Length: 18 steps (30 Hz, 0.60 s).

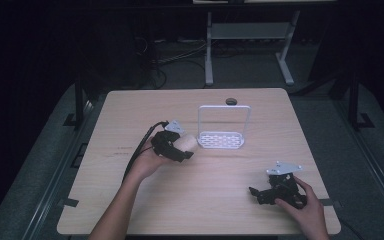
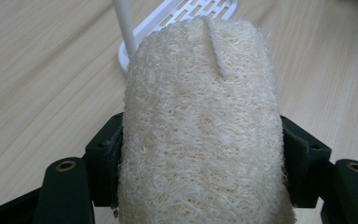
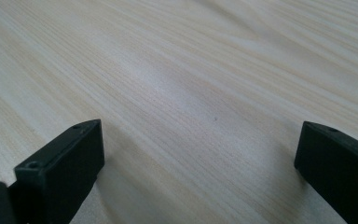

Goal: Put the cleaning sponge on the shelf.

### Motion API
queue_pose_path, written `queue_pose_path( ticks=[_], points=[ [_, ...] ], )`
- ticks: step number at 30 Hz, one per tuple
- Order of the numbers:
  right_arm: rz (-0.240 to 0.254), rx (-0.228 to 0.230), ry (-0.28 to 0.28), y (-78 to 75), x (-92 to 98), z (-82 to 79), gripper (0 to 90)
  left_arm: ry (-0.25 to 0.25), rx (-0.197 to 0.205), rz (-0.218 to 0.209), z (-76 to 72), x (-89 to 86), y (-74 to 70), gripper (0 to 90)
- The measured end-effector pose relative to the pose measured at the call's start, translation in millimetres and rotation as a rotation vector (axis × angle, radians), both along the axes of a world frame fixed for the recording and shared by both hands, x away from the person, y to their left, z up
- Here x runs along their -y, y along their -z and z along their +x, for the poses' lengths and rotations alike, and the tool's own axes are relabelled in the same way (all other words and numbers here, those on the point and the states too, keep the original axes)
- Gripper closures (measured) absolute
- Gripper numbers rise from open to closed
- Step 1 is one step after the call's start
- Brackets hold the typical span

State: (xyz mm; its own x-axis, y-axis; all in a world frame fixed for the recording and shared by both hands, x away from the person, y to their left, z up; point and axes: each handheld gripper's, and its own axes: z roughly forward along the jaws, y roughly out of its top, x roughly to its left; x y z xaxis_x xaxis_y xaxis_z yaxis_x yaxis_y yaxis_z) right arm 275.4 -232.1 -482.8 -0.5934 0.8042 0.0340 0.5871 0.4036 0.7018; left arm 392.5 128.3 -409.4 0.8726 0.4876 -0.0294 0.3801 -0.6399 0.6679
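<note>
A cream loofah sponge sits clamped between the two black jaws of my left gripper, which press on its sides. From above, the loofah and the left gripper hang over the table's middle, just left of a white slotted rack with a tall wire handle. The rack's edge and post rise right behind the sponge. My right gripper rests at the front right of the table, jaws wide apart over bare wood with nothing between them.
The light wooden table has a small dark round thing at its far edge. Beyond it stand a white metal frame and loose cables on a dark floor.
</note>
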Motion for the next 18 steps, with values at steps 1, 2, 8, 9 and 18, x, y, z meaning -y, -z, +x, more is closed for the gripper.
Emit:
queue_pose_path(
  ticks=[1, 2, 8, 9, 18],
  points=[
    [0.000, 0.001, 0.000, 0.1, 0.0, 0.0, 1.2, 0.004, 0.000, 0.003, 0.2, 1.3, -0.5, 29.3],
    [0.000, 0.000, 0.000, 0.0, 0.0, 0.0, 1.2, 0.003, 0.004, -0.003, 0.1, 3.5, -0.7, 29.3],
    [0.000, 0.000, 0.000, 0.0, 0.0, 0.0, 1.2, 0.018, -0.003, -0.015, 1.2, 14.1, 0.9, 29.3],
    [0.000, 0.000, 0.000, 0.0, 0.0, 0.0, 1.2, 0.019, -0.005, -0.015, 1.3, 15.8, 1.2, 29.3],
    [0.000, 0.000, 0.000, 0.0, 0.0, 0.0, 1.2, 0.042, 0.006, -0.027, 4.3, 32.3, -1.5, 29.3]
  ],
)
